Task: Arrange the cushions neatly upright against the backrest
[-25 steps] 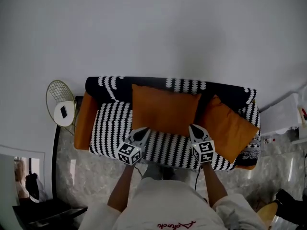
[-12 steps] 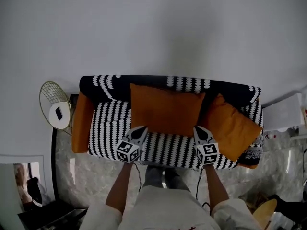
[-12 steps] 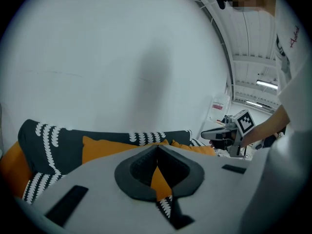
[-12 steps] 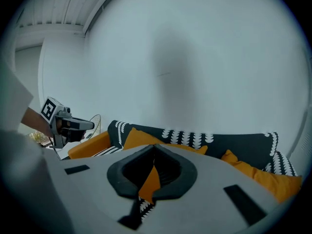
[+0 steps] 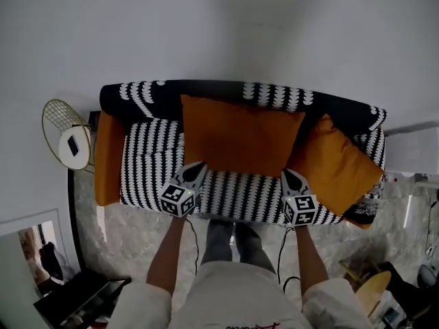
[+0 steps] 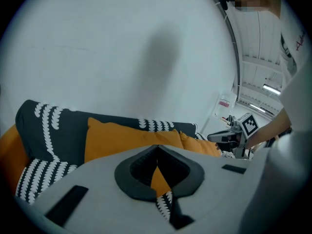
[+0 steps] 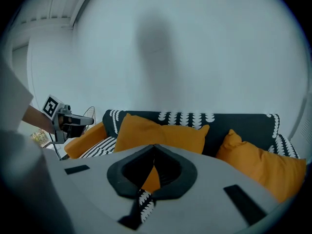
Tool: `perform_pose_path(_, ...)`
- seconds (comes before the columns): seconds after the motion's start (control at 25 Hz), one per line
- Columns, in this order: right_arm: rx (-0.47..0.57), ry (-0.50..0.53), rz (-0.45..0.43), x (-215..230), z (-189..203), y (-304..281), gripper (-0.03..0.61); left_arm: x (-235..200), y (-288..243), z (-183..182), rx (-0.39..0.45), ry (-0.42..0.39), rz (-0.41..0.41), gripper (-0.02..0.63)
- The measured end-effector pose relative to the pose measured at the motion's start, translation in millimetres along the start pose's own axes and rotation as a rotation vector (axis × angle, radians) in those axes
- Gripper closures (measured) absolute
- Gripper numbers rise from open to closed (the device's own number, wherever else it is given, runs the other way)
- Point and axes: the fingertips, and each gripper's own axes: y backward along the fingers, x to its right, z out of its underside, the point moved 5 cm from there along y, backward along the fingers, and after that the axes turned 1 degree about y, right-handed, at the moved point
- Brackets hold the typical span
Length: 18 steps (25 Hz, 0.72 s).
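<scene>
A black-and-white patterned sofa [image 5: 151, 173] fills the middle of the head view. A large orange cushion [image 5: 240, 137] leans upright against the backrest [image 5: 206, 93] at the centre. A second orange cushion [image 5: 339, 166] leans tilted at the right end. An orange bolster [image 5: 108, 157] lies along the left arm. My left gripper [image 5: 197, 169] is shut and empty, just in front of the big cushion's lower left corner. My right gripper [image 5: 289, 177] is shut and empty near its lower right corner. Both gripper views show the big cushion [image 6: 122, 138] [image 7: 156, 133] beyond closed jaws.
A round gold wire side table [image 5: 63, 141] with a small dark object on it stands left of the sofa. The floor [image 5: 137, 245] is grey marble. A white wall [image 5: 219, 26] rises behind the sofa. Dark furniture [image 5: 72, 300] sits at the lower left, clutter at the lower right.
Both grippers have sunk toward the front of the seat, staying shut. The sofa looms larger and wider in the head view. The cushions have not moved.
</scene>
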Motion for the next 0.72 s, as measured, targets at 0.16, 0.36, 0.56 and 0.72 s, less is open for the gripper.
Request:
perform_pose_path(0.16, -0.035, -0.01, 0.004, 8, 19, -17, 0.549, -15, -13, 23, -0.039, 0.026, 0.001, 0.583)
perform_pose_path(0.36, -0.076, -0.04, 0.024, 20, 43, -33, 0.549, -39, -25, 54, -0.081, 0.072, -0.009, 0.583)
perform_pose_path(0.56, -0.097, -0.101, 0.035, 33, 63, -49, 0.548, -68, -39, 67, -0.053, 0.158, -0.028, 0.581)
perform_pose_path(0.72, -0.116, -0.173, 0.022, 45, 74, -71, 0.289, -96, -52, 73, -0.083, 0.203, -0.051, 0.408)
